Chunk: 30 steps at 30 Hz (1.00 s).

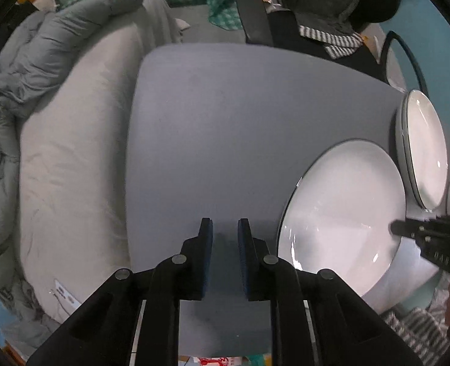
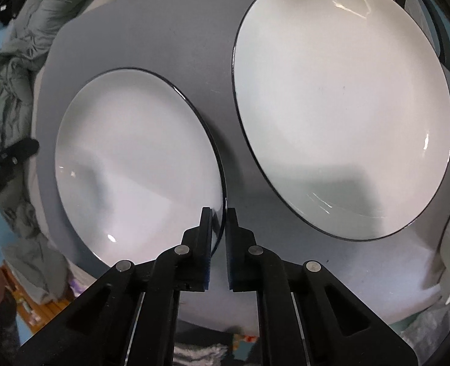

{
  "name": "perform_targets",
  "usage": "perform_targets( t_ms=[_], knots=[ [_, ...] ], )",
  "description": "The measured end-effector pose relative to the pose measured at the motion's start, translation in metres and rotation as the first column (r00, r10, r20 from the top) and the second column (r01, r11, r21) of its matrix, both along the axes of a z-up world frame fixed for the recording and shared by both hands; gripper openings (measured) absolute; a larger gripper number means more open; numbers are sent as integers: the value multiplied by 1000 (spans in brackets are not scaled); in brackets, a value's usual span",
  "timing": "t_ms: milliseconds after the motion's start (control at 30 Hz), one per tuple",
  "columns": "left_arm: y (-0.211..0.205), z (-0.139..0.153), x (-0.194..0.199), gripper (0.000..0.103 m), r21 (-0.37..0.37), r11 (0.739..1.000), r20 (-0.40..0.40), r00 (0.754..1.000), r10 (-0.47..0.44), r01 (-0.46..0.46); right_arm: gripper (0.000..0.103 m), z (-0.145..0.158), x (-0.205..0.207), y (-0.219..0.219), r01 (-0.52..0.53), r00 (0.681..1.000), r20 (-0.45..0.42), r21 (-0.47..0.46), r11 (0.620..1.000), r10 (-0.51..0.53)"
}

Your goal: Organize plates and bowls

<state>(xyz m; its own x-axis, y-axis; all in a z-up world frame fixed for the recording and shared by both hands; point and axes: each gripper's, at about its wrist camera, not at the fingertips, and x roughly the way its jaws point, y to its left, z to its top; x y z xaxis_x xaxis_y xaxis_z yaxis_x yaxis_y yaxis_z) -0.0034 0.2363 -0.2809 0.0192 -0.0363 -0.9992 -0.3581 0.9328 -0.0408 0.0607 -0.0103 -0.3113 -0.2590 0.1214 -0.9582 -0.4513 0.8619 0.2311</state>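
grey table [image 2: 151, 30], two empty white plates [image 2: 133, 164]

Home bedroom: rumpled duvet [image 1: 57, 39], pillow [image 1: 72, 158] beside grey table [image 1: 225, 122]

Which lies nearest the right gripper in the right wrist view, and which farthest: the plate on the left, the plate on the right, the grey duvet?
From the right gripper:
1. Left plate: its rim sits between the jaws.
2. Right plate: up and to the right, on the table.
3. Grey duvet: far left, beyond the table edge.
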Motion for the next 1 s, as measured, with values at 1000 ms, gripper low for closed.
perform_targets(
  t_ms=[1000],
  knots=[
    [26,-31,-27,54,-181,977,-15,994,109,-110,30,1,-3,-2,-9,1000,0,62,998,9]
  ],
)
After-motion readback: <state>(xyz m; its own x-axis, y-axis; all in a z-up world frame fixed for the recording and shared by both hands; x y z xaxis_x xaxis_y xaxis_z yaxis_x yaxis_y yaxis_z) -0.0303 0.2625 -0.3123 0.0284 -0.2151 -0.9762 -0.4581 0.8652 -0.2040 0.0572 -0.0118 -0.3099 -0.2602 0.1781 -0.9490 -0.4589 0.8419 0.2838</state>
